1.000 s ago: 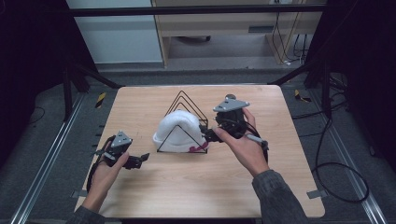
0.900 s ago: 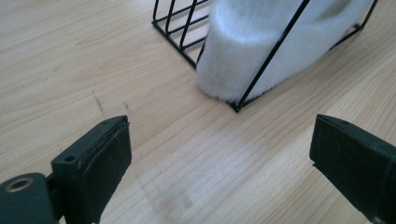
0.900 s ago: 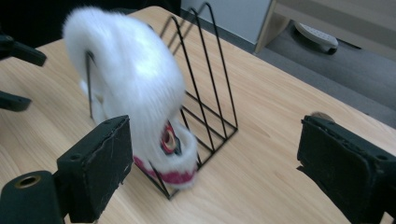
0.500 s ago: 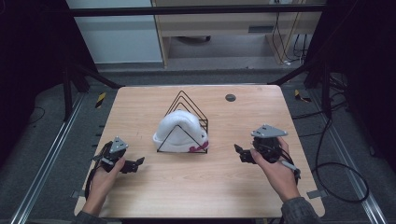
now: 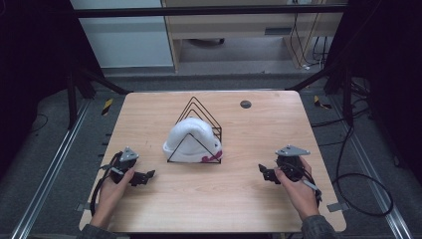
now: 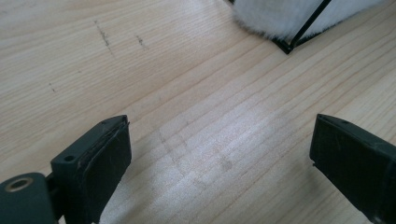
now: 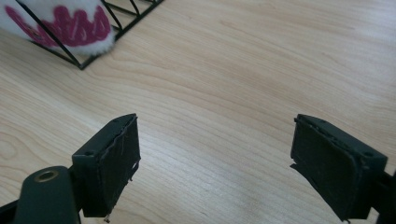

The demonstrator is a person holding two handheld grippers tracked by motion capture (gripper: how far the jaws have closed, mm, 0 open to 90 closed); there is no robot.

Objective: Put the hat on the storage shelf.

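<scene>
A white fuzzy hat with a pink mark sits inside a black wire triangle rack at the middle of the wooden table. My left gripper rests low at the front left, pointing right, open and empty. The hat's edge and a rack corner lie beyond it. My right gripper is at the front right, pointing left toward the rack. Its jaws have just closed a little but stand open, with bare wood between them. The hat's pink mark shows far off.
A small dark round disc lies near the table's back right corner. Black frame posts flank the table, and cables trail on the floor to the right. A hand's width of bare wood separates each gripper from the rack.
The right hand has come away from the rack's right side, moving down and toward the front right of the table. The left hand has sunk slightly at the front left.
</scene>
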